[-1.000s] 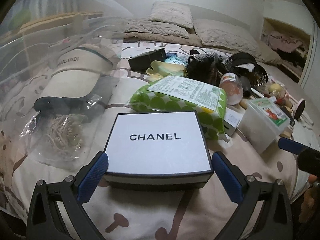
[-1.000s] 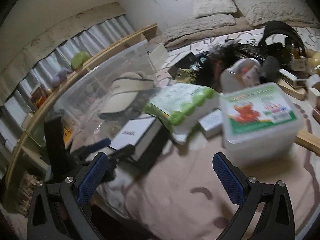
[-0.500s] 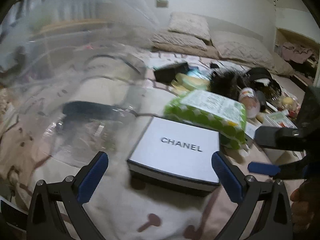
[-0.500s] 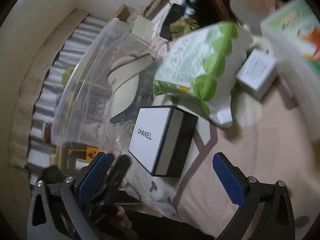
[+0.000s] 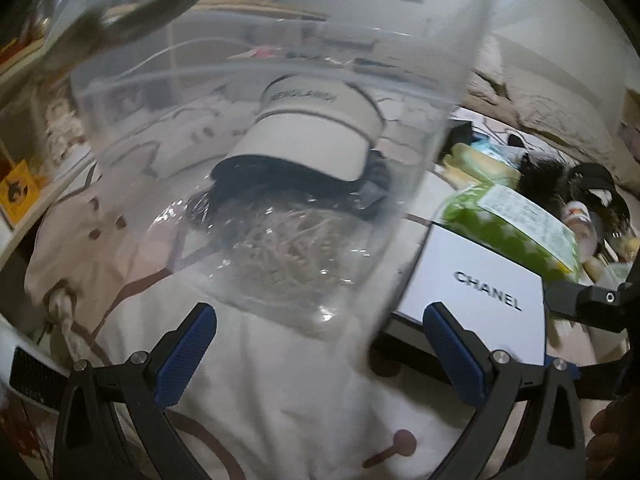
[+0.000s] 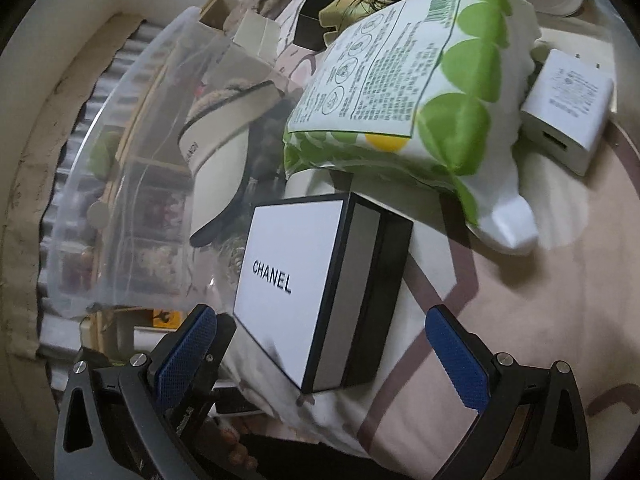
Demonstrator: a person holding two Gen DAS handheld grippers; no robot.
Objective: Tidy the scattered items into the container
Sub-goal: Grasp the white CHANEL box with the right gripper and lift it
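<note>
A white Chanel box (image 6: 296, 284) with black sides lies on the bed, between my right gripper's open fingers; it also shows in the left wrist view (image 5: 480, 292). My right gripper (image 6: 320, 356) is open and empty, close around the box. My left gripper (image 5: 320, 352) is open and empty, facing the near wall of the clear plastic container (image 5: 248, 132). The container holds a cream visor cap (image 5: 316, 136) and a clear bag of stringy material (image 5: 280, 252). The container also shows in the right wrist view (image 6: 132, 184).
A green-dotted wipes pack (image 6: 416, 92) lies just past the box, with a white charger (image 6: 568, 108) to its right. Black items, a wig-like tuft (image 5: 540, 176) and pillows lie farther back on the bed. A wooden shelf (image 6: 120, 320) stands beside the bed.
My left gripper has swung left, from the Chanel box to the container. My right gripper has moved in and closed the distance to the box, which now sits between its fingers.
</note>
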